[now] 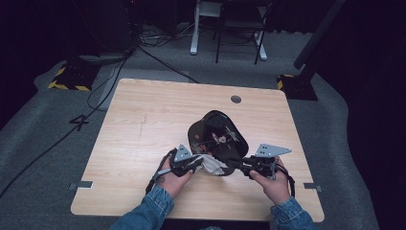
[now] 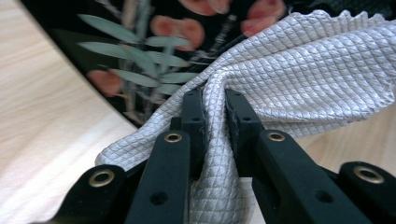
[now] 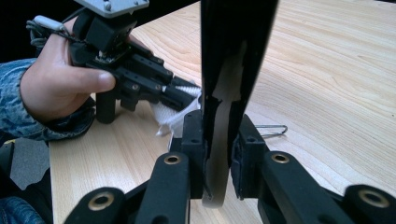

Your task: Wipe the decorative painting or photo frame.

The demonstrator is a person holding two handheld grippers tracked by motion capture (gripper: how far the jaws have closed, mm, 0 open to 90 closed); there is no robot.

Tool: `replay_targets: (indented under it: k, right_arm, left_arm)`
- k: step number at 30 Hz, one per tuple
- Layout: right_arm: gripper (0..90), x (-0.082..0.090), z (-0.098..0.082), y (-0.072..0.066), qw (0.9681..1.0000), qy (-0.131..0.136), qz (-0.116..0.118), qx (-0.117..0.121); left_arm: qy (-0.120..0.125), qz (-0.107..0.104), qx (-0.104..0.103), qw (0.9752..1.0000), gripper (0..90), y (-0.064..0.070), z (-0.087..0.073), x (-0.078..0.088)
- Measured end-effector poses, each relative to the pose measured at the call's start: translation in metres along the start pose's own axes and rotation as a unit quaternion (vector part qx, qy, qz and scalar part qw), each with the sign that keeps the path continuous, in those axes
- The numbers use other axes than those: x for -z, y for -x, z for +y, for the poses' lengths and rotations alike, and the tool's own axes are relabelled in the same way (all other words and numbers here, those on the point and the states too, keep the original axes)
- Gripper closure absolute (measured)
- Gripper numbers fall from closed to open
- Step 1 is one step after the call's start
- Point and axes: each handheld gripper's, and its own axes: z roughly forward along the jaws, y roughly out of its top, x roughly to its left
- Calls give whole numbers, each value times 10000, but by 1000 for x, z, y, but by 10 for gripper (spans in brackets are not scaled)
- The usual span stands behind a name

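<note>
At the near edge of the tabletop (image 1: 143,115), two denim sleeves come in from below, each hand gripping a tool. The left hand (image 1: 173,179) carries the left hand-held gripper (image 1: 195,163), whose jaws are pinched tight on a fold of a pale grey, diamond-textured cloth (image 2: 289,79); in the left gripper view the fabric bunches between the two black jaws and spreads out beyond them, lying partly over the dish's patterned surface. The right hand (image 1: 272,182) carries the right hand-held gripper (image 1: 242,166), and in the right gripper view its jaws are clamped on the rim of a black lacquered dish (image 3: 233,60), which rises edge-on between them; the rim looks worn pale where it is held. From above, that dish (image 1: 218,139) is tilted up off the wood between the two tools, near the middle of the tabletop, its glossy black face painted with green leaves and reddish-pink blossoms. The cloth (image 1: 210,164) touches the dish's near left edge. Beside the dish in the right gripper view lies a thin bent wire piece (image 3: 271,129), too small to identify. Farther off, a round grommet (image 1: 235,99) sits near the tabletop's far edge, and beyond it cables (image 1: 143,52) trail over grey carpet toward the legs of a chair (image 1: 239,28).
</note>
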Motion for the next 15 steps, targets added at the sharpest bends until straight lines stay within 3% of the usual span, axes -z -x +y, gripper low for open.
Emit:
replay_targets:
  k: [4, 8, 15]
  right_arm:
    - [788, 0, 0, 0, 10000, -6, 6, -3]
    - [789, 0, 0, 0, 10000, 1, 15, 7]
    - [788, 0, 0, 0, 10000, -1, 26, -10]
  left_arm:
    - [73, 216, 224, 9995, 798, -12, -1, 5]
    - [61, 247, 334, 9991, 797, -18, -1, 7]
    - [-343, 3, 102, 9994, 799, -7, 0, -1]
